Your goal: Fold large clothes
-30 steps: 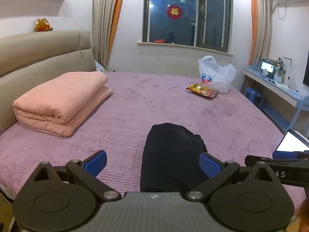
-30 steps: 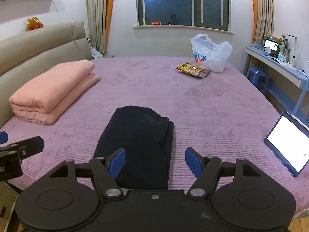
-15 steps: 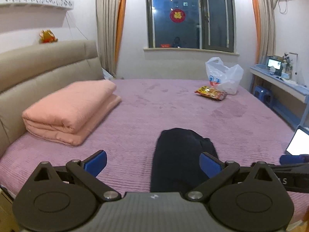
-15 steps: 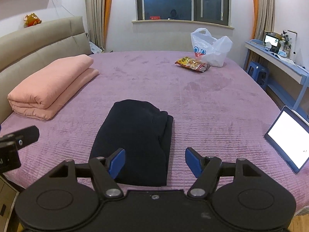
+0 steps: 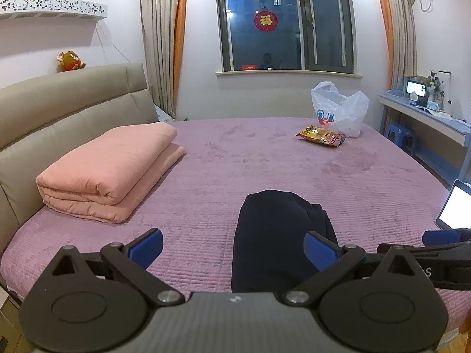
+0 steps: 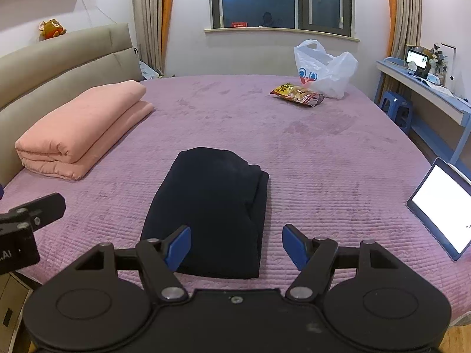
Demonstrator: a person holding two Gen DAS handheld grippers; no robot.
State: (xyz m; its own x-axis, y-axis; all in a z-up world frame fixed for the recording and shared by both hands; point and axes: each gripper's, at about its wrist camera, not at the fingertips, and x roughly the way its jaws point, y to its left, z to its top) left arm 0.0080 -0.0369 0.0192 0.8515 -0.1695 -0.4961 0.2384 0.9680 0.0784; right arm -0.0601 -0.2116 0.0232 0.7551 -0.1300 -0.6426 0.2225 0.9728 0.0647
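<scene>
Here the folded dark navy garment [image 6: 212, 206] lies on the quilted mauve bedspread [image 6: 309, 158], while the left gripper [image 5: 232, 247] and right gripper [image 6: 235, 244] hover spread wide, grasping nothing.

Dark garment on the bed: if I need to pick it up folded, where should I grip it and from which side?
Probably the near end of the dark garment, reached straight ahead from the bed's near edge. It lies as a long bundle pointing away from the camera, with layered edges along its right side and a rounded fold on its left. Both grippers, left and right, are open and empty, so one could take each near corner.
</scene>
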